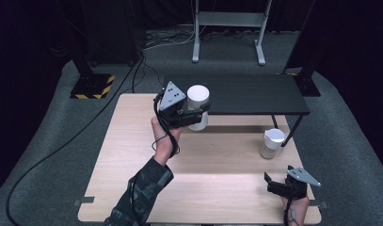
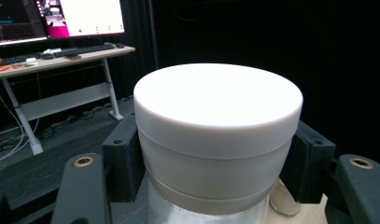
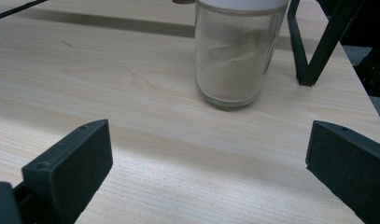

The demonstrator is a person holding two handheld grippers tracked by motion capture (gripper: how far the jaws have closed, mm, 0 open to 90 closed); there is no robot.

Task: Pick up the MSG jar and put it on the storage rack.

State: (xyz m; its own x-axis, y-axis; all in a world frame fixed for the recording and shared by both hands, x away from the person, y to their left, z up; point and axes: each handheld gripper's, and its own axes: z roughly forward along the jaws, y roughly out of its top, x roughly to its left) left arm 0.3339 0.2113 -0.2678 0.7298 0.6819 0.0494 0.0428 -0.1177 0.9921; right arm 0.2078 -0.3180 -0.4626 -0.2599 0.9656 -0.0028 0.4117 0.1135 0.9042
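My left gripper (image 1: pixel 197 114) is shut on a white-lidded jar (image 1: pixel 197 100), held upright in front of the black shelf (image 1: pixel 245 94). In the left gripper view the jaws press on both sides of the jar (image 2: pixel 218 126) just under its wide white lid. A second jar (image 1: pixel 273 143), glass with a white lid and pale powder inside, stands on the wooden table (image 1: pixel 212 183) by the shelf's right leg. My right gripper (image 1: pixel 269 184) rests low at the table's near right corner, open, with its jaws wide apart. It points at that second jar (image 3: pixel 234 56), well short of it.
The black shelf spans the table's far half on thin black legs (image 3: pixel 318 51). A desk with monitors (image 2: pixel 61 18) and a keyboard stands beyond the table. Cables run across the grey floor (image 1: pixel 48 155) at the left.
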